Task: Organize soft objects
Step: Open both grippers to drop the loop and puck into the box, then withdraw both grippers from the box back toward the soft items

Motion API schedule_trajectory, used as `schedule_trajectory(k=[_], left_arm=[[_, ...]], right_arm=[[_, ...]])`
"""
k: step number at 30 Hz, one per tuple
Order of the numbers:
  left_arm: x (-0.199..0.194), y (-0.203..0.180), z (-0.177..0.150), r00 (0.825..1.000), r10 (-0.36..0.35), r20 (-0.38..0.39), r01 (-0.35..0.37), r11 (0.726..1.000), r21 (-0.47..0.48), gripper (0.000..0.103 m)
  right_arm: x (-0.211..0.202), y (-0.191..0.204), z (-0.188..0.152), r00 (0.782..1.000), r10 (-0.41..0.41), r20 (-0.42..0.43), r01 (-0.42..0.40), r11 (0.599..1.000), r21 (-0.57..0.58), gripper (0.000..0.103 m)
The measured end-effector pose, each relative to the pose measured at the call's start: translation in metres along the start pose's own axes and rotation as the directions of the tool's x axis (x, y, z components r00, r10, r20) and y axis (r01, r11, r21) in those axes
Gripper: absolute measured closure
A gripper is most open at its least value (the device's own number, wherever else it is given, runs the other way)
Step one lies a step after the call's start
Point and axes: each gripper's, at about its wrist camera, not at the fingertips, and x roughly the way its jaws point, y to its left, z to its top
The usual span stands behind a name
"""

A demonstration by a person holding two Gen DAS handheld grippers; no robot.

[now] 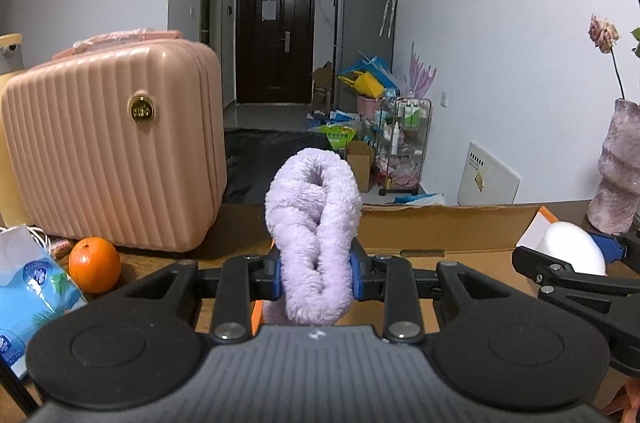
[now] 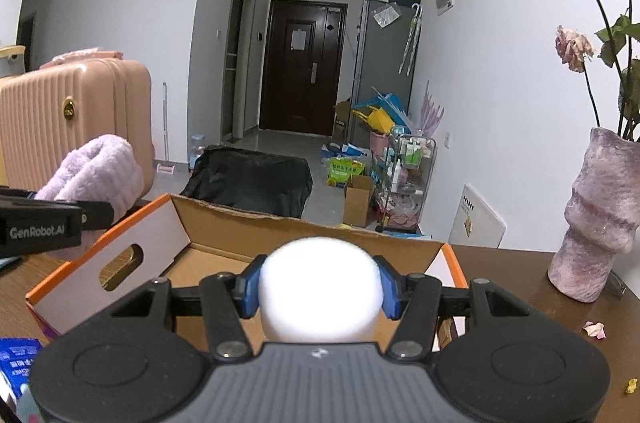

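At the far left of the table a blue tissue pack lies beside an orange, and behind them stands a ribbed pink suitcase. To the right of these, the left gripper has its blue pads pressed into a lavender plush twist, which stands upright between them and rises above the near edge of an open cardboard box. The box has orange-trimmed flaps, one with a handle cut-out, and its brown floor shows bare in the right wrist view. Further right, the right gripper pinches a white foam ball from both sides, holding it over the near part of the box. At the far right a mottled pink vase with wilted roses stands on the table, and a few fallen petals lie near its base.
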Motion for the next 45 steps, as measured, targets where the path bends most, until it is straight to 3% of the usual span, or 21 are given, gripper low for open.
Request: schedule_trajectory(k=[1, 3, 5, 8, 12, 28, 45], left_arm=[[0.002, 0.001, 0.000, 1.000, 0.002, -0.006, -0.002, 1.000, -0.002, 0.067], [0.006, 0.002, -0.001, 1.000, 0.003, -0.025, -0.004, 1.000, -0.008, 0.053], [0.007, 0.003, -0.002, 1.000, 0.010, -0.028, -0.010, 1.000, -0.008, 0.024], [0.005, 0.006, -0.003, 1.000, 0.028, -0.014, -0.028, 0.999, -0.022, 0.000], [-0.004, 0.008, -0.002, 0.997, 0.068, 0.039, -0.067, 0.997, -0.040, 0.000], [-0.011, 0.014, 0.000, 0.997, 0.068, 0.036, -0.066, 0.996, -0.068, 0.000], [-0.053, 0.019, -0.006, 0.993, 0.080, 0.087, -0.074, 0.995, -0.071, 0.000]], right_arm=[[0.001, 0.000, 0.000, 1.000, 0.000, -0.004, 0.000, 1.000, 0.002, 0.047], [0.001, -0.003, 0.000, 1.000, -0.004, -0.009, 0.004, 1.000, 0.014, 0.033], [-0.001, -0.007, 0.000, 1.000, -0.014, -0.001, 0.014, 0.999, 0.037, 0.008], [-0.004, -0.012, 0.000, 1.000, -0.024, 0.006, 0.023, 0.998, 0.065, 0.002], [-0.003, -0.018, 0.000, 0.999, -0.035, 0.001, 0.035, 0.996, 0.082, 0.000], [-0.015, -0.013, -0.001, 0.998, -0.056, 0.019, 0.054, 0.997, 0.063, 0.000], [-0.052, -0.025, -0.009, 0.997, -0.051, 0.062, 0.046, 0.996, 0.082, 0.000]])
